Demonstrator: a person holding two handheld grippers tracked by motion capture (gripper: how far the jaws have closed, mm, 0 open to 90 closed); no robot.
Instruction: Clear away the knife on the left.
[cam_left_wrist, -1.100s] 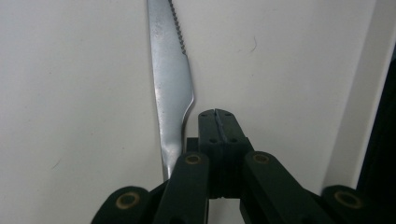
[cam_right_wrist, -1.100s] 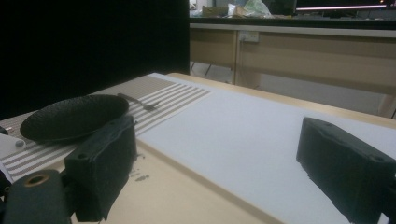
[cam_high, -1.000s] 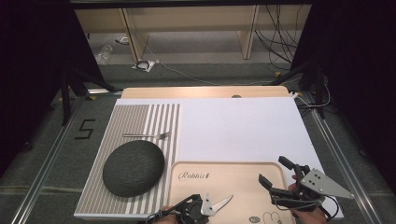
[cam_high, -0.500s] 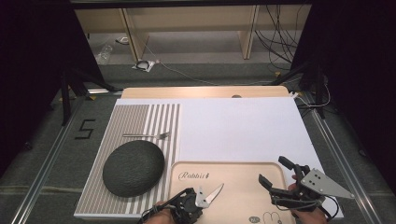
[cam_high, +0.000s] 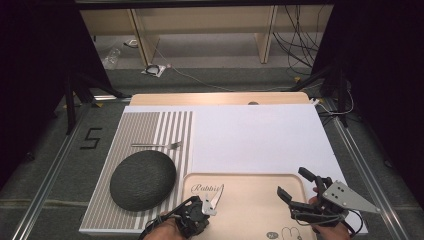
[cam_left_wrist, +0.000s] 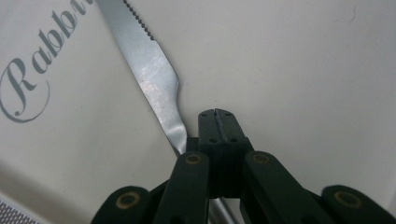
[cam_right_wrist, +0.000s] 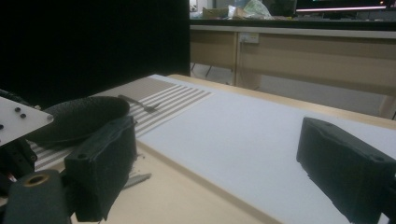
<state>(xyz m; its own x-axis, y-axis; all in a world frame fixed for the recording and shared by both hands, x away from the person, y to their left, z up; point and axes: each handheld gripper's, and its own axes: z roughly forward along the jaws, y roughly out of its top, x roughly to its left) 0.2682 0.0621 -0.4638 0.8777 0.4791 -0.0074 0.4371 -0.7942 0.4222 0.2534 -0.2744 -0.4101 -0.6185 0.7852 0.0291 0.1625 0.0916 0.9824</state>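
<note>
A steel knife (cam_high: 216, 196) with a serrated blade (cam_left_wrist: 154, 70) hangs low over the left part of a pale wooden tray (cam_high: 250, 179) printed with "Rabbit". My left gripper (cam_high: 202, 210) is shut on its handle, the jaws (cam_left_wrist: 218, 114) pressed together and the blade pointing away toward the lettering. My right gripper (cam_high: 292, 182) rests at the tray's right end, open, with nothing between its wide-set jaws (cam_right_wrist: 215, 158). A bit of the knife (cam_right_wrist: 135, 179) lies low at the left in the right gripper view.
A dark round plate (cam_high: 142, 179) sits on a striped placemat (cam_high: 150, 125) left of the tray, with a fork (cam_high: 157, 145) lying beyond it. A white mat (cam_high: 255, 135) covers the table's middle and right. The table's front edge is close under both hands.
My left gripper has carried the knife a little to the left and farther from the front edge, over the tray. The right gripper has stayed where it was.
</note>
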